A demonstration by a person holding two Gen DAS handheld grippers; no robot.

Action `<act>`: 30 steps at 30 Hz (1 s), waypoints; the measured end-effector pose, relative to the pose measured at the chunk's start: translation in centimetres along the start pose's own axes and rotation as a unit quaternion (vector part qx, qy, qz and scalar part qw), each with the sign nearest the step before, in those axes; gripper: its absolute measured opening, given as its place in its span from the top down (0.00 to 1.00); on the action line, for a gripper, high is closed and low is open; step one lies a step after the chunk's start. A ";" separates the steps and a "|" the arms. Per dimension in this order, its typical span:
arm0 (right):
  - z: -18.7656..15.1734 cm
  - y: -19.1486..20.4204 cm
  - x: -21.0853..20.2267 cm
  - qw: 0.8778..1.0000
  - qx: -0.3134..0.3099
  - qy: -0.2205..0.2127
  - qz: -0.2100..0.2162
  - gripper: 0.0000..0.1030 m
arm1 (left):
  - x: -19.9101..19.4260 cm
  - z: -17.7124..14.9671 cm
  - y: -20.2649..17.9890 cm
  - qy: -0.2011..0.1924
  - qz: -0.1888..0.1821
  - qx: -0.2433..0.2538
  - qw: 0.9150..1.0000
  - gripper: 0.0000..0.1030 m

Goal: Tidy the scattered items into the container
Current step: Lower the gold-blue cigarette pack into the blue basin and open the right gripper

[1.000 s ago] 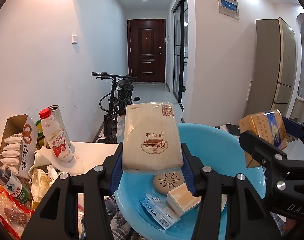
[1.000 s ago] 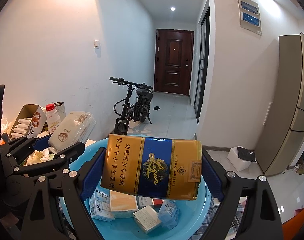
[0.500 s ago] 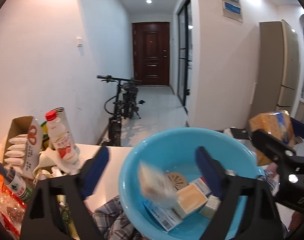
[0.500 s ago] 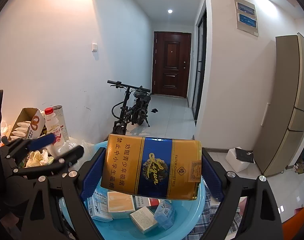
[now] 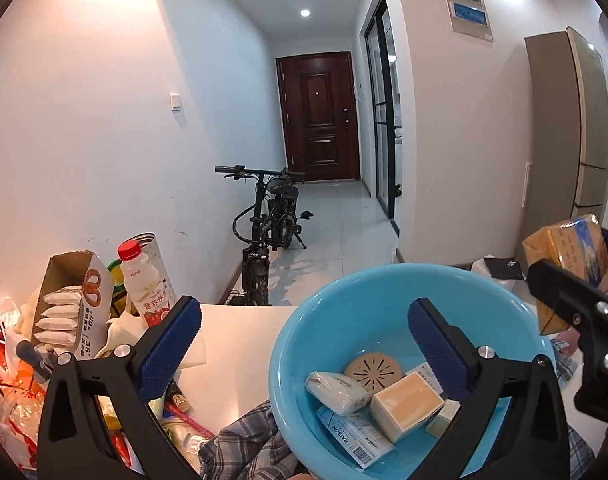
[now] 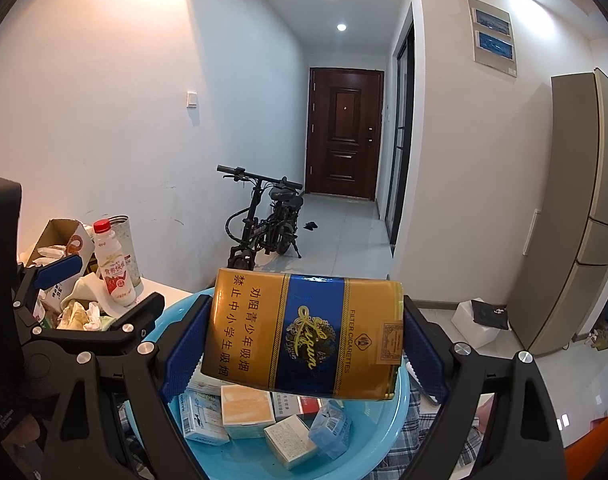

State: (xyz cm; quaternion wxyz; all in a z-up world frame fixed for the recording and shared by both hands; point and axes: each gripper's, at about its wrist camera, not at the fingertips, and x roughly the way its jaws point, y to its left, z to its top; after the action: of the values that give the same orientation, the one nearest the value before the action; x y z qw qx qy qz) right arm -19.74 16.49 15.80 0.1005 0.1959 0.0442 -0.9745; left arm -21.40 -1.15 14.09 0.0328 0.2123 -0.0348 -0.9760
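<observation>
A blue plastic basin (image 5: 368, 292) sits on the table and holds several small boxes and a pale tissue pack (image 5: 336, 388). My left gripper (image 5: 300, 340) is open and empty, raised over the basin's near left side. My right gripper (image 6: 304, 352) is shut on a gold-and-blue cigarette carton (image 6: 304, 336) and holds it above the basin (image 6: 396, 420). The carton also shows at the right edge of the left wrist view (image 5: 564, 256). The left gripper shows at the left of the right wrist view (image 6: 100, 296).
At the table's left stand a yoghurt drink bottle (image 5: 146, 284), an open snack carton (image 5: 70, 304), a tin and crumpled wrappers. A plaid cloth (image 5: 248, 444) lies under the basin. A bicycle (image 5: 268, 224) stands in the hallway beyond.
My left gripper opened and the tissue pack dropped into the basin. The left gripper then drew back to the left. The right gripper still holds the carton over the basin.
</observation>
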 end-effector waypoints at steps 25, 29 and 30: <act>0.4 1.5 0.0 1.000 -0.012 0.004 0.004 0.13 | -0.4 0.5 2.5 -0.026 -0.047 -0.045 0.998 0.00; 0.5 1.7 0.0 1.000 -0.012 0.004 0.006 0.13 | -0.3 0.4 1.8 -0.029 -0.012 -0.019 0.999 0.00; 0.5 1.7 0.0 1.000 -0.012 0.005 0.006 0.13 | -0.3 0.4 1.7 -0.028 -0.010 -0.017 0.999 0.00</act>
State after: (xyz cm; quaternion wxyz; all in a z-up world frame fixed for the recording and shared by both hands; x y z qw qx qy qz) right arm -19.57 14.79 16.13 0.1088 0.1993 0.0552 -0.9723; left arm -21.23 -2.77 14.75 0.0259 0.1842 -0.0173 -0.9824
